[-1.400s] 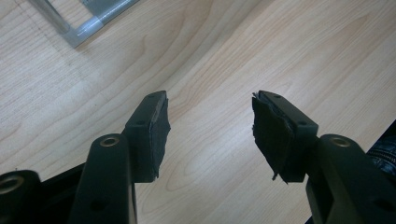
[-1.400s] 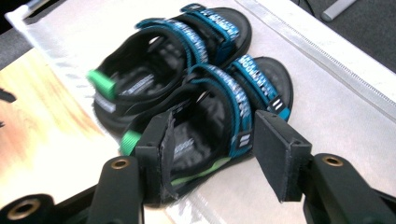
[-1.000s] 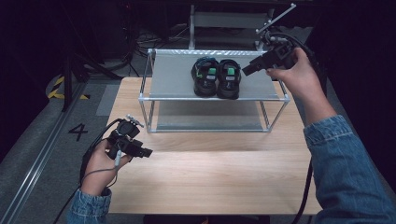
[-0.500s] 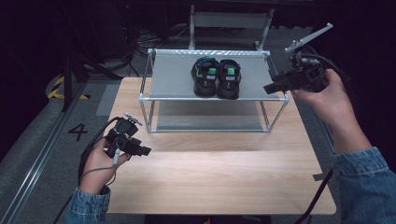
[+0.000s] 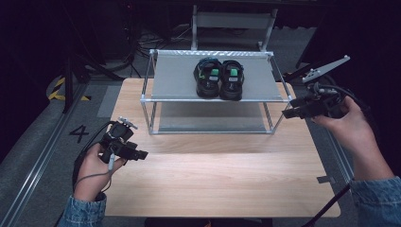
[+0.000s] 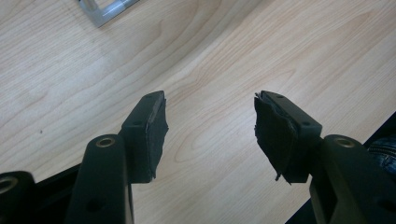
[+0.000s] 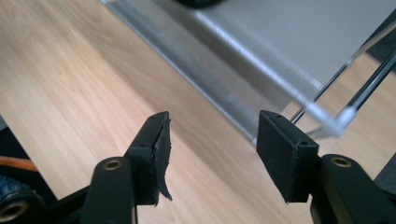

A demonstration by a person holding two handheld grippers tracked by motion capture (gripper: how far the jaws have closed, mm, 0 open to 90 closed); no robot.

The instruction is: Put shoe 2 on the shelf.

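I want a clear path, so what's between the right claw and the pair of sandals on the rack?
In the high view, only the rack's corner post and bare shelf lie between the open right claw and the sandals.

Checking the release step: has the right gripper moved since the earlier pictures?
Yes. The right gripper has drawn away from the sandals on the rack, rightward and toward the person, past its right end, jaws open and empty.

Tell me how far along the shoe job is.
Done, by the look of it: the pair of black shoes stands side by side on the top shelf of the metal rack. In hand: nothing; the right gripper, jaws open, has drawn back off the rack's right end, and the left gripper hangs open over the wooden table. Nothing else waits on the table.
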